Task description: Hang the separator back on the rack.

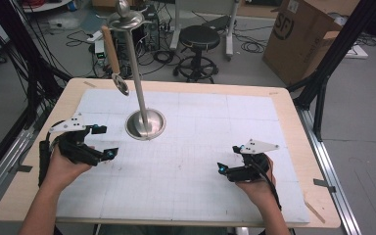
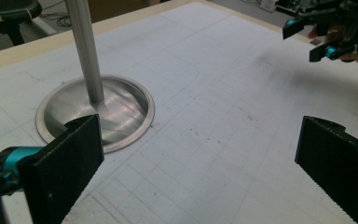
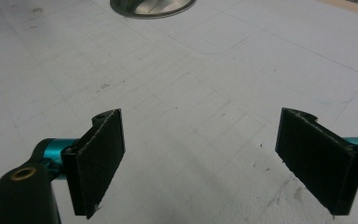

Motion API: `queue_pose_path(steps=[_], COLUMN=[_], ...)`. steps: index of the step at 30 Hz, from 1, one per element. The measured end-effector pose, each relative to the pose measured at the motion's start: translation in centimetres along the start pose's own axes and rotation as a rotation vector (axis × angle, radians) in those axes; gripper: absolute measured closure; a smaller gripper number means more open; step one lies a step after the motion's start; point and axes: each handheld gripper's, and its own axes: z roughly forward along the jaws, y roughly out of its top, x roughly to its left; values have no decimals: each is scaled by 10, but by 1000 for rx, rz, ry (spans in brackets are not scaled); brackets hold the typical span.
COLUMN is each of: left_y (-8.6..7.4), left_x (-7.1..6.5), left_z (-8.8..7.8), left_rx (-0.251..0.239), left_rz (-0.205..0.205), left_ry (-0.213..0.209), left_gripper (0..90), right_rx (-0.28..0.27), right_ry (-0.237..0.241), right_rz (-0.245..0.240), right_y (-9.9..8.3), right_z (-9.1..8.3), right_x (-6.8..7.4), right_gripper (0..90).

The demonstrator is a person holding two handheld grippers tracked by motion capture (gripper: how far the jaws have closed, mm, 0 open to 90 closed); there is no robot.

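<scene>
Both grippers stand wide open and hold nothing: the left gripper [image 1: 102,142] hovers low over the white gridded mat [image 1: 191,196], its black jaws spread just beside the round steel base [image 1: 146,125] of the metal stand [image 1: 136,73]. Across the mat, well apart from the stand, the right gripper [image 1: 229,159] points toward the left one, nothing between its jaws.

gripper [image 3: 200,161] open, white mat [image 3: 205,88], stand base [image 3: 151,5]
</scene>
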Motion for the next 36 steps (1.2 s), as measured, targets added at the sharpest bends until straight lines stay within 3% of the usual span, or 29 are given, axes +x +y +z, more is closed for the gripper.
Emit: queue_pose_path(steps=[10, 36], left_y=[-12, -16], left_x=[3, 5], left_z=[11, 18], left_rx=[20, 38], left_rz=[-19, -28], left_ry=[-1, -6], left_gripper=[17, 17], right_rx=[1, 12], right_ry=[-7, -10], right_rz=[-1, 2], right_y=[-1, -4], right_z=[-2, -1], right_x=[-1, -1], right_gripper=[144, 144])
